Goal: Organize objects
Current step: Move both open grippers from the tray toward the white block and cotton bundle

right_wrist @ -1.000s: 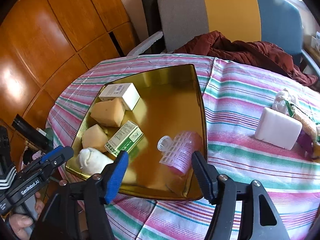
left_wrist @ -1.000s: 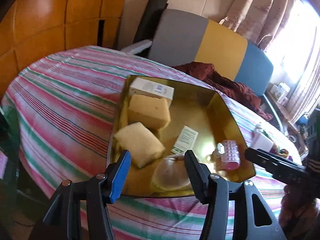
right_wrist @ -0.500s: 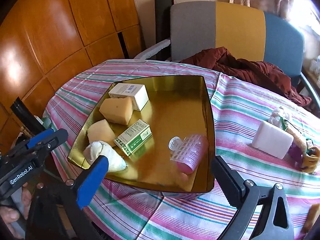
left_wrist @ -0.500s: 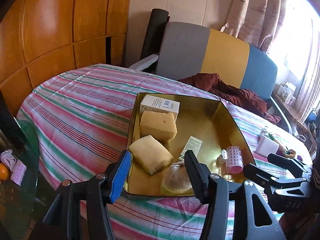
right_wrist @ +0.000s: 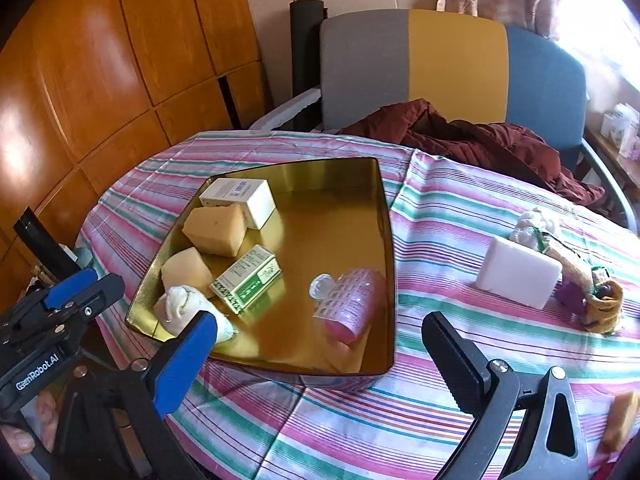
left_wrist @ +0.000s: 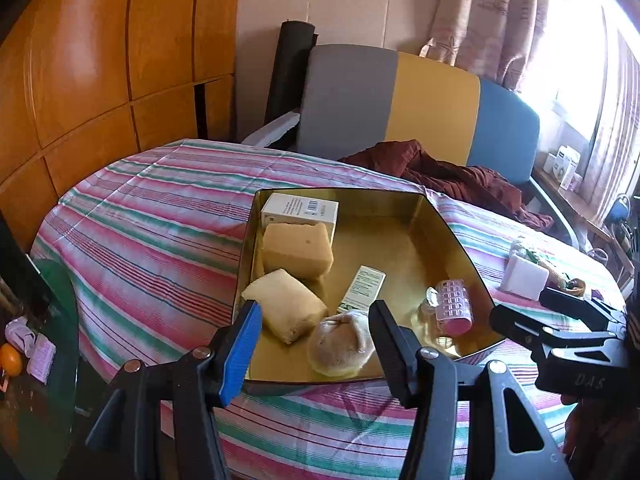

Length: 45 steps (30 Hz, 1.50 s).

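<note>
A gold tray (left_wrist: 360,193) (right_wrist: 296,168) on the striped tablecloth holds a white box (left_wrist: 300,210), two yellow sponges (left_wrist: 298,250) (left_wrist: 286,304), a green-and-white box (right_wrist: 248,278), a rolled cloth ball (left_wrist: 340,346) and a pink hair roller (right_wrist: 348,300). My left gripper (left_wrist: 315,312) hovers over the tray's near edge, above the cloth ball. Its jaws are partly apart with nothing in them. My right gripper (right_wrist: 320,322) stands wide open above the near right corner. The roller lies loose beyond it, touching neither finger.
A white block (right_wrist: 518,272) and a heap of small things (right_wrist: 576,264) lie right of the tray. An orange piece (right_wrist: 620,416) sits at the near right edge. A chair with a maroon garment (right_wrist: 472,136) stands behind. A glass side table (left_wrist: 36,360) is at left.
The right jaws have spread from about half apart to wide. Both grippers have drawn back and upward, so the tray looks smaller. The roller stays in the tray.
</note>
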Each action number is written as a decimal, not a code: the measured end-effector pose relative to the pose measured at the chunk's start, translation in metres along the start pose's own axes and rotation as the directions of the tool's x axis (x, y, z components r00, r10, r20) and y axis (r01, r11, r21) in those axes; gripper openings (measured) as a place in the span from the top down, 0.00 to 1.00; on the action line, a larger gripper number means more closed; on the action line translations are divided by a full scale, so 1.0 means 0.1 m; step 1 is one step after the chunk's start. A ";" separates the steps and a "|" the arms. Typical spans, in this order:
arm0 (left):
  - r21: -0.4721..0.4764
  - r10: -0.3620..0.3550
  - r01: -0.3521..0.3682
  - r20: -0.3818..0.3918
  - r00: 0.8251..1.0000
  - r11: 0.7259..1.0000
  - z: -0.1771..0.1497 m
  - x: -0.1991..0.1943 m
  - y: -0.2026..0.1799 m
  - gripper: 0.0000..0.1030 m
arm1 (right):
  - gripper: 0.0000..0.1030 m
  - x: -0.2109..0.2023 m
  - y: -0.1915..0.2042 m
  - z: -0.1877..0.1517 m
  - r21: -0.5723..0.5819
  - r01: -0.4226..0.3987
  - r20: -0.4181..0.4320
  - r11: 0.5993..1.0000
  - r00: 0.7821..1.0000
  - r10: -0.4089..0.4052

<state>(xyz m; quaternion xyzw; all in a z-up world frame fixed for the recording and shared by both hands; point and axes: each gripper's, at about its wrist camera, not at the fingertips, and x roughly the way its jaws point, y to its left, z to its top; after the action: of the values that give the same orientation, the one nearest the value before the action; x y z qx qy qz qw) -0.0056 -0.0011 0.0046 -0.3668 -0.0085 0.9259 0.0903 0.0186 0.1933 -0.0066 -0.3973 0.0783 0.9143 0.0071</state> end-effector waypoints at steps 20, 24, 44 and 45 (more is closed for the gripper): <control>0.104 -0.085 0.089 -0.042 0.996 0.991 0.12 0.16 -0.46 0.46 | 0.00 -0.10 -1.00 -0.24 0.180 0.159 -0.052 0.971 0.987 -0.152; 0.151 -0.130 0.135 -0.047 0.990 0.979 0.16 0.19 -0.68 0.46 | 0.00 -0.15 -1.25 -0.30 0.219 0.189 -0.071 0.957 0.981 -0.178; 0.515 -0.344 0.400 -0.206 0.916 0.758 0.41 0.76 -2.27 0.24 | 0.00 -0.69 -2.49 -0.08 0.365 0.310 -0.023 0.878 0.946 -0.324; 0.535 -0.348 0.410 -0.217 0.912 0.739 0.43 0.81 -2.37 0.23 | 0.00 -0.71 -2.54 -0.04 0.369 0.312 -0.013 0.876 0.944 -0.330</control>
<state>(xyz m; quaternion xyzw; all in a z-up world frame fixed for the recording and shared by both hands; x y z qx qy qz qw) -0.0544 0.2478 0.0003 -0.3602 0.1985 0.8273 0.3826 0.0892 0.4470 0.0071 -0.3734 0.1801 0.8793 0.2345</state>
